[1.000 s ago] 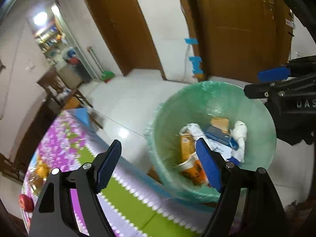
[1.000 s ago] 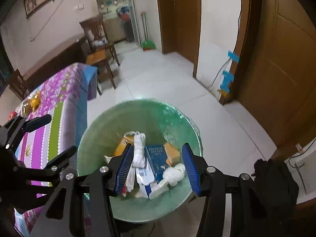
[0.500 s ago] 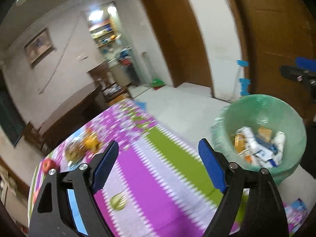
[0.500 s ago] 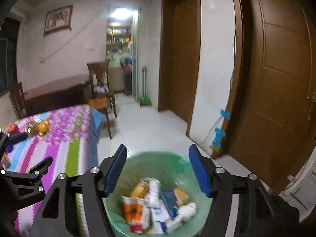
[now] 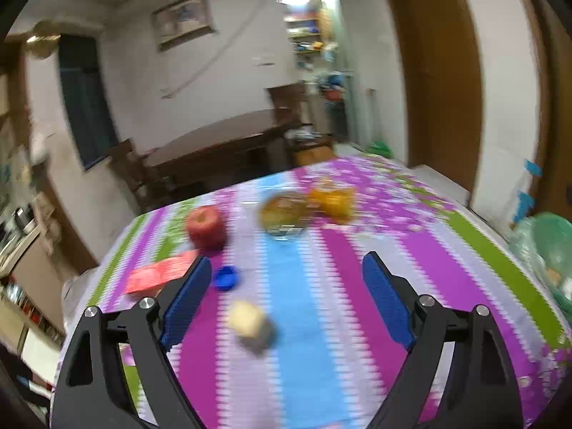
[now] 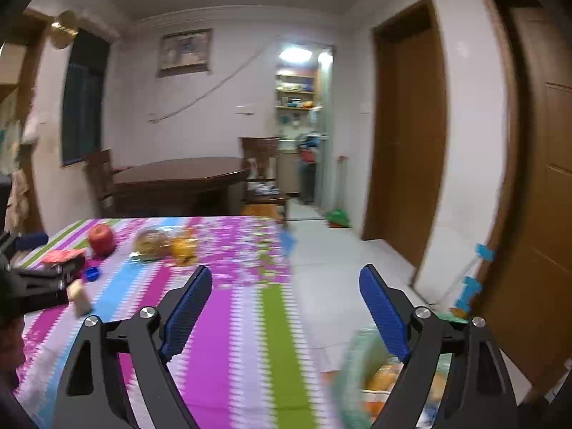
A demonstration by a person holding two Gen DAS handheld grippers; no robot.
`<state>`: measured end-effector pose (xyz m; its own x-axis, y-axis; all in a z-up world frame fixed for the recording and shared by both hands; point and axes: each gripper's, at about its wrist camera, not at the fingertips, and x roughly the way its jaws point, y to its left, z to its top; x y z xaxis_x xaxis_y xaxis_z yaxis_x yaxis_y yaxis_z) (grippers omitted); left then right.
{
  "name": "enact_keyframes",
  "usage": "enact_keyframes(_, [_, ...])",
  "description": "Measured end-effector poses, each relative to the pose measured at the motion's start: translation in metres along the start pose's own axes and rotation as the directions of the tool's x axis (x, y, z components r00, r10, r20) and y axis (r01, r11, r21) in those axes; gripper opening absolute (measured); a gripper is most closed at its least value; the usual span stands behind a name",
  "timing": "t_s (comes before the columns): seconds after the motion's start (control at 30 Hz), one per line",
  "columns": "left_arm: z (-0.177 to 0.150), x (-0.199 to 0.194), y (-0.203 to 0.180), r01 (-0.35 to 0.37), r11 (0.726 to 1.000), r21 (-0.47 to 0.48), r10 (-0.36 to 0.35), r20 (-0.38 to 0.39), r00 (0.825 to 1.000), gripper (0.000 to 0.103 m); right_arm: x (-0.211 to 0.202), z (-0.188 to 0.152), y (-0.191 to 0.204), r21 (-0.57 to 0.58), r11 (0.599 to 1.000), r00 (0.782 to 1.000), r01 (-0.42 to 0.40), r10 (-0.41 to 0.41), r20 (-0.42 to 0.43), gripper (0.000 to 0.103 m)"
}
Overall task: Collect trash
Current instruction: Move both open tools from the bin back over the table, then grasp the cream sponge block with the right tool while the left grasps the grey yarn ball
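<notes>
The bench (image 5: 321, 321) wears a cloth striped in purple, blue, green and white, with a flowered band toward its far edge; beyond it at twelve o'clock stand a dark wooden dining table (image 5: 218, 139) with chairs, a framed picture (image 5: 182, 21) on the pale wall, and a lit doorway onto shelves; brown doors (image 6: 411, 136) line the wall at two o'clock over a white tiled floor (image 6: 332, 250).

In the left wrist view a red apple (image 5: 206, 227) lies at eleven o'clock, a red packet (image 5: 157, 275) at ten o'clock beside it, a blue bottle cap (image 5: 224, 278) just right of the packet, a blurred pale crumpled scrap (image 5: 250, 321) near centre, and a bag of orange-brown food (image 5: 307, 207) at twelve o'clock; the green-lined trash bin (image 5: 547, 250) sits off the bench edge at three o'clock.

The left gripper (image 5: 286, 296) has its jaws wide and opening, nothing between them; the right gripper (image 6: 286, 304) likewise, jaws opening and empty, with the bin at its five o'clock.
</notes>
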<state>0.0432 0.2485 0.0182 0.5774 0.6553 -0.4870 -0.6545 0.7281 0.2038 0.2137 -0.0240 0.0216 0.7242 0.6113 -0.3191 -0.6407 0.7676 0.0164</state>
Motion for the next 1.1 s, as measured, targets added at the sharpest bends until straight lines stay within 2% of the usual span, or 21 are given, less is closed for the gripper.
enact_keyframes(0.2, [-0.011,0.012,0.073,-0.116,0.989,-0.089,0.114,-0.034,0.993,0.084,0.025,0.003,0.082,-0.049,0.987,0.988,-0.15,0.149,-0.039,0.085])
enact_keyframes(0.3, [-0.018,0.022,0.103,-0.128,0.986,-0.109,0.121,-0.066,0.99,0.084,0.033,0.004,0.121,-0.077,0.973,0.975,-0.219,0.215,-0.06,0.085])
enact_keyframes(0.4, [-0.026,0.034,0.129,-0.106,0.987,-0.121,0.093,-0.106,0.99,0.084,0.041,0.005,0.155,-0.11,0.948,0.952,-0.298,0.287,-0.106,0.085])
enact_keyframes(0.53, [-0.043,0.058,0.15,-0.013,0.996,-0.083,-0.003,-0.184,0.983,0.084,0.05,0.001,0.196,-0.158,0.896,0.903,-0.415,0.385,-0.19,0.085])
enact_keyframes(0.6, [-0.05,0.071,0.155,0.033,0.996,-0.083,-0.051,-0.223,0.973,0.084,0.062,-0.004,0.216,-0.169,0.863,0.868,-0.476,0.431,-0.248,0.085])
enact_keyframes(0.77, [-0.061,0.103,0.17,0.073,0.983,-0.166,-0.121,-0.3,0.946,0.082,0.1,-0.023,0.248,-0.161,0.784,0.763,-0.6,0.5,-0.411,0.087])
enact_keyframes(0.8, [-0.062,0.109,0.171,0.084,0.981,-0.174,-0.136,-0.315,0.939,0.082,0.109,-0.027,0.256,-0.161,0.763,0.736,-0.626,0.511,-0.444,0.087])
enact_keyframes(0.83, [-0.063,0.113,0.17,0.083,0.982,-0.168,-0.135,-0.326,0.936,0.082,0.115,-0.03,0.262,-0.164,0.757,0.729,-0.632,0.511,-0.455,0.087])
enact_keyframes(0.93, [-0.061,0.122,0.166,0.092,0.984,-0.15,-0.139,-0.335,0.932,0.082,0.133,-0.033,0.278,-0.154,0.729,0.69,-0.667,0.527,-0.495,0.087])
enact_keyframes(1.03, [-0.06,0.133,0.161,0.127,0.98,-0.151,-0.174,-0.355,0.919,0.078,0.143,-0.037,0.29,-0.194,0.715,0.69,-0.672,0.509,-0.515,0.085])
enact_keyframes(1.1, [-0.062,0.142,0.157,0.124,0.982,-0.139,-0.169,-0.383,0.908,0.066,0.147,-0.04,0.297,-0.224,0.707,0.696,-0.671,0.495,-0.521,0.075])
